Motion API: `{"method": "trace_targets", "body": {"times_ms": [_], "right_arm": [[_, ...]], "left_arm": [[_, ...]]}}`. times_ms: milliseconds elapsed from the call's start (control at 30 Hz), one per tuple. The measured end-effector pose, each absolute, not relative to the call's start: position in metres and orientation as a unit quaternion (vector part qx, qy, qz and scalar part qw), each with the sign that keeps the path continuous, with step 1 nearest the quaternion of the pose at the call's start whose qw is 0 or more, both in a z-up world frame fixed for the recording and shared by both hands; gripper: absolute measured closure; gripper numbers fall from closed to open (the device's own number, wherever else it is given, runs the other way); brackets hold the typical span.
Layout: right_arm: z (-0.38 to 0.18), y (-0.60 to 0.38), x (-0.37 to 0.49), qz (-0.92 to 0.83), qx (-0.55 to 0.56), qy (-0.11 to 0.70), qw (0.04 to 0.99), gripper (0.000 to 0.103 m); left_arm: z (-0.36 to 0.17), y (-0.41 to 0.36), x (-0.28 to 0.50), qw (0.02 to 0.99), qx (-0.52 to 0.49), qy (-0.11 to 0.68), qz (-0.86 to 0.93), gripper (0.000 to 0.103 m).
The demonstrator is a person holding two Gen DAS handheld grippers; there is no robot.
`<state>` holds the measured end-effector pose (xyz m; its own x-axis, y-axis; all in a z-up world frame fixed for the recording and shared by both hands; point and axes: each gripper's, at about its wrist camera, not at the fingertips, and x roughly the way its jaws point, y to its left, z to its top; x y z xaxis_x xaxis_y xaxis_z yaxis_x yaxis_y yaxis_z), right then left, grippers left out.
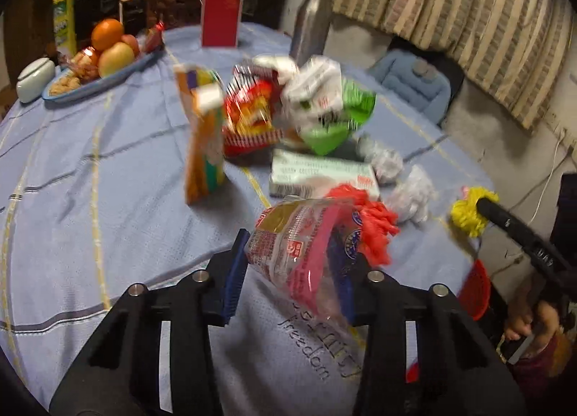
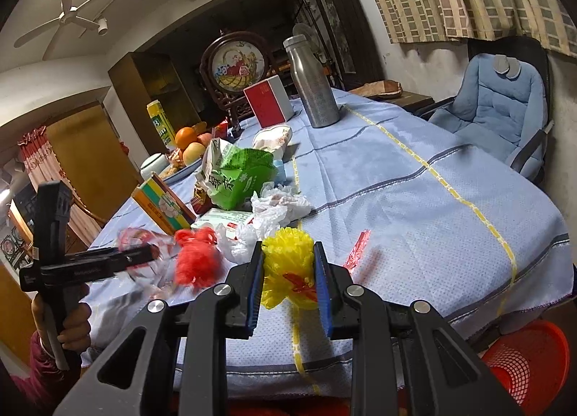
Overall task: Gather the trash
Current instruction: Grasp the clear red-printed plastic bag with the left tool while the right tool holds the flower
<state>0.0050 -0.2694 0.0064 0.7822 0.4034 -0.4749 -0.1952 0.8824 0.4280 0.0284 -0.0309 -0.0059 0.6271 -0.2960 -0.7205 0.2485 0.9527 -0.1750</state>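
Trash [image 1: 321, 120] mostly lies heaped mid-table, though the left gripper [image 1: 295, 271] is clamped on a clear wrapper [image 1: 306, 250], the right gripper [image 2: 288, 286] on a yellow bag [image 2: 286, 261], neither yet in the red basket [image 2: 530, 362].

Everything is sitting on the table [image 2: 414, 199], so taking the metal bottle [image 2: 314, 86] at the far end as the landmark: the card box [image 2: 268, 102] is standing just left of it, and the fruit tray [image 1: 93, 82] is lying well left. Nearer the camera than the bottle, the crumpled snack bags [image 1: 288, 102] are piling up mid-table, with the tall carton [image 1: 203, 134] standing left of them. The padded chair [image 2: 497, 105] is sitting right of the bottle, off the table, and the basket [image 2: 523, 362] is sitting below the near right edge.
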Motion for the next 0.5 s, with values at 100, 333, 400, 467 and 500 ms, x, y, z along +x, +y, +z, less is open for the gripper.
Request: {"method": "trace_targets", "body": {"times_ms": [100,333,400,467,500], "right_arm": [[0.012,-0.274,0.000,0.159,0.185,0.278,0.929,0.077],[0.023,-0.295,-0.022,0.134,0.185,0.263,0.937,0.077],[0.024,-0.305,-0.030,0.120,0.187,0.260,0.940,0.077],[0.022,-0.318,-0.038,0.106,0.191,0.260,0.941,0.077],[0.021,-0.324,-0.042,0.099,0.195,0.261,0.940,0.077]], "left_arm": [[0.017,-0.020,0.018,0.916,-0.033,0.373,-0.143,0.061],[0.050,-0.025,0.001,0.931,-0.018,0.335,-0.147,0.062],[0.050,-0.038,0.000,0.927,-0.014,0.335,-0.168,0.062],[0.047,-0.051,0.001,0.925,-0.009,0.334,-0.178,0.062],[0.045,-0.055,0.003,0.926,-0.006,0.334,-0.177,0.062]]}}
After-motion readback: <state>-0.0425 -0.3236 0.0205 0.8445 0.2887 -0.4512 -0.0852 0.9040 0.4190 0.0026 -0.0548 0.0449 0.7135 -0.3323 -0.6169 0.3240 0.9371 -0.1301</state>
